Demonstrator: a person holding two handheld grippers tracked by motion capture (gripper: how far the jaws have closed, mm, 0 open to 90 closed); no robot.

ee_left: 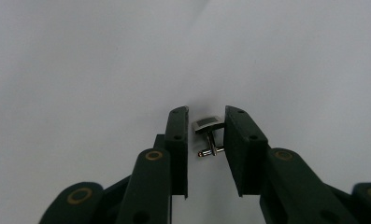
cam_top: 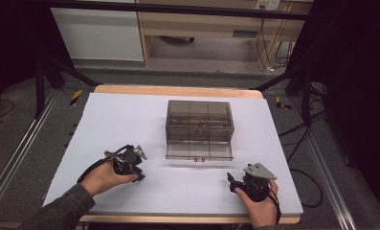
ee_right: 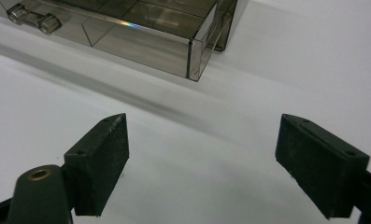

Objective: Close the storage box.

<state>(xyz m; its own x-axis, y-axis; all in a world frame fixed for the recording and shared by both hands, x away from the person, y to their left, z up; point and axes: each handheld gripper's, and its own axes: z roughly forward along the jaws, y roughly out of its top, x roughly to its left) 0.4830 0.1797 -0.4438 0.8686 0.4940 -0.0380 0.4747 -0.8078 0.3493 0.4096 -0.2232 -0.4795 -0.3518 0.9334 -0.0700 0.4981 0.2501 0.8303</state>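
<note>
- Pickup step: left gripper point(ee_left: 206, 123) jaws flank the cufflink point(ee_left: 208, 134) on the tabletop point(cam_top: 130, 120), not yet pinching.
- Right gripper point(ee_right: 202, 158) gapes empty.
- Next, judged: pinch, carry toward the box point(cam_top: 199, 127) at one o'clock.

Far end of the smoky box point(ee_right: 127, 32) beyond the right gripper view's edge

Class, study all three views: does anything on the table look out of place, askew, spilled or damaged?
Nothing looks spilled or damaged. One oddity: the smoky clear organizer box has its bottom drawer pulled out toward the person, while a small metal cufflink lies loose on the white table, between the left gripper jaws.
</note>
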